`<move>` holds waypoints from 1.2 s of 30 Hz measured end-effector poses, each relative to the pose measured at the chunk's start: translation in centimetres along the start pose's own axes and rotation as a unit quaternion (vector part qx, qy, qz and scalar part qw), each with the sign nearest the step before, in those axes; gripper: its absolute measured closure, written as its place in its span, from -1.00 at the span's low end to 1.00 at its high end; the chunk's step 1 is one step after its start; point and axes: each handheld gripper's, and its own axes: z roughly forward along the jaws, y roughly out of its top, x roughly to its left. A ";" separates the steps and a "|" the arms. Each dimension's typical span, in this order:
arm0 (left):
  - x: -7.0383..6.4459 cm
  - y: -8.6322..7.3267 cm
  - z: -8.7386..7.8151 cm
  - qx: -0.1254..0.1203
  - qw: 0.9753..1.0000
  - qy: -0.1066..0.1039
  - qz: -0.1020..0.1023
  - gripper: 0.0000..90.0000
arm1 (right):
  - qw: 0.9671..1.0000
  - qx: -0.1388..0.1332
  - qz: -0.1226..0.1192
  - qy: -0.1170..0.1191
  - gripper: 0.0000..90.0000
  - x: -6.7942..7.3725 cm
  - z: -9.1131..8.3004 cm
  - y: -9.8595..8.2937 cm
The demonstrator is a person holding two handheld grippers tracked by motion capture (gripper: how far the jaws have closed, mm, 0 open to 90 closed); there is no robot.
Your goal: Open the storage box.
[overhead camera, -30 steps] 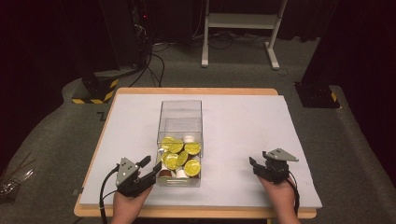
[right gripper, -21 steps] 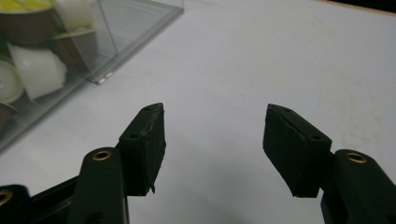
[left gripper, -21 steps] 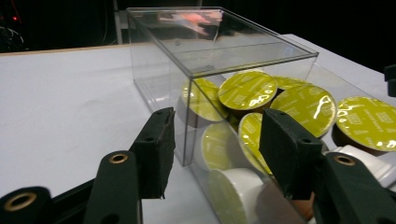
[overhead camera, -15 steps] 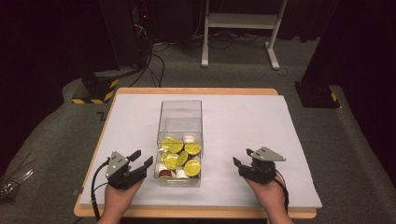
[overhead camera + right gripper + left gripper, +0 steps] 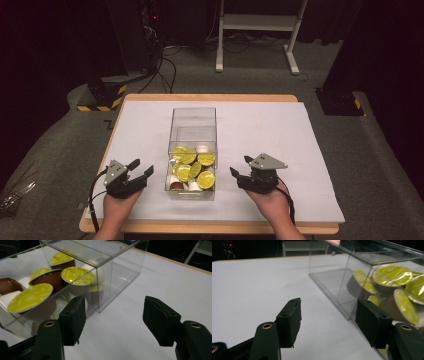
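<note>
Nearest the person, both hands sit at the near edge of the white table cover [image 5: 300, 130], one on each side of the clear plastic box [image 5: 193, 122]. The left gripper [image 5: 141, 169] is at the box's near-left corner, jaws spread wide w/ nothing between them; in the left gripper view its fingertips [image 5: 291, 315] hover above bare cover, and the box wall stands just right of the right-hand jaw. The right gripper [image 5: 241, 167] is near the box's near-right corner, also spread and empty; in the right gripper view the box lies left of and beyond its jaws.

Between them, the box's near half holds a heap of coffee capsules [image 5: 190, 170], yellow-green foil lids, mostly brown bodies, a couple white. Box top looks open in the high view, though a clear top panel shows in both gripper views, so can't say for sure.

Key relation: box's long axis runs near to far, approx. down the table's middle, so it sits inboard of both grippers. The left one looks slightly closer to the wall; the right stands a bit further off. Far half of the box is empty.
</note>
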 end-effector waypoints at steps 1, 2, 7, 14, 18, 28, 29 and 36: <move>0.5 -0.1 0.0 0.000 1.000 0.004 0.000 -0.20 | 1.000 -0.001 -0.003 0.001 -0.25 0.3 0.1 0.2; 0.8 -0.3 0.0 0.002 1.000 0.007 0.001 -0.20 | 1.000 -0.001 -0.007 0.004 -0.25 0.6 0.3 0.3; 2.3 -0.7 -0.1 0.014 1.000 0.019 0.011 -0.25 | 1.000 0.002 -0.016 0.017 -0.29 1.6 1.1 1.0; 3.4 -1.4 0.2 0.031 0.998 0.038 0.025 -0.28 | 0.999 -0.001 -0.030 0.034 -0.29 3.2 1.6 2.1; 3.5 -1.4 0.2 0.031 0.999 0.036 0.019 -0.27 | 0.998 0.003 -0.038 0.044 -0.29 4.0 2.0 2.6; 3.3 -1.7 0.2 0.040 0.998 0.031 0.036 -0.27 | 0.996 0.017 -0.052 0.065 -0.28 6.1 3.6 3.8; 3.3 -1.7 0.2 0.038 0.998 0.030 0.033 -0.27 | 0.996 0.019 -0.053 0.065 -0.29 6.4 3.8 3.9; 3.4 -1.6 0.1 0.030 0.999 0.025 0.016 -0.28 | 0.995 0.035 -0.068 0.067 -0.29 7.6 5.0 4.5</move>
